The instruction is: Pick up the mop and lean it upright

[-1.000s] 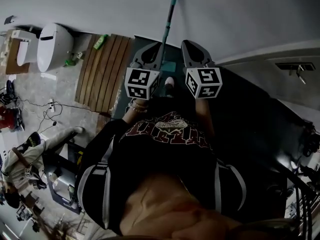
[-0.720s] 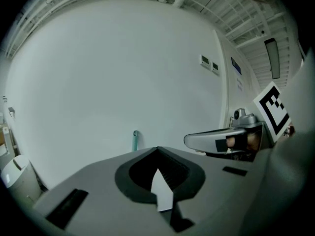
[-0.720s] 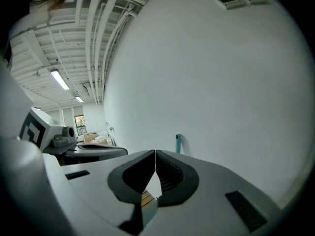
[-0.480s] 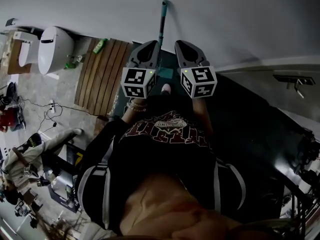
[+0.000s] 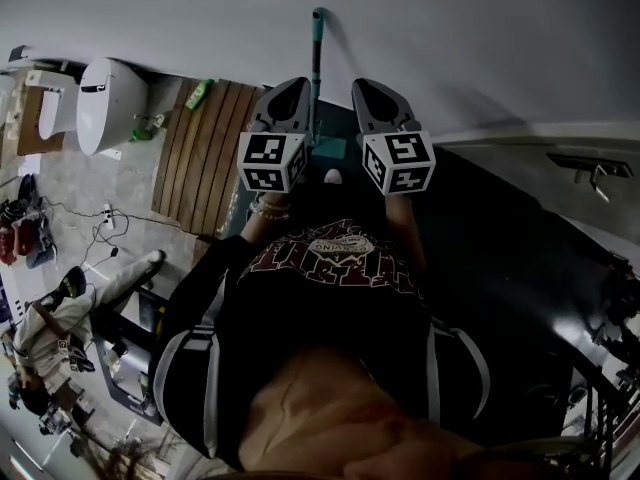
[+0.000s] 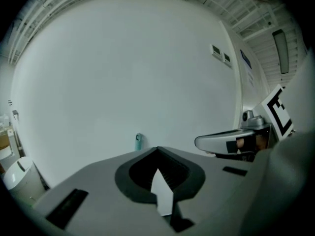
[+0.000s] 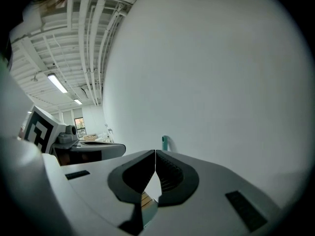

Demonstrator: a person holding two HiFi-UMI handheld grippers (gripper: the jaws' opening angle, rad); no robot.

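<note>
The mop stands upright against the white wall, its teal handle rising between my two grippers and its teal head on the dark floor below them. The handle's top shows just past the jaws as mop handle and mop handle. My left gripper is just left of the handle, jaws shut and tips meeting with nothing between them at left gripper. My right gripper is just right of it, also shut and empty, with tips meeting at right gripper.
A white toilet stands at the far left, beside a wooden slatted mat with a green bottle at its top. Cables and a seated person are at the lower left. The wall is close ahead.
The mop handle's top has swung left, so it stands straighter between the grippers. Both grippers have shifted slightly left and toward the wall, still shut.
</note>
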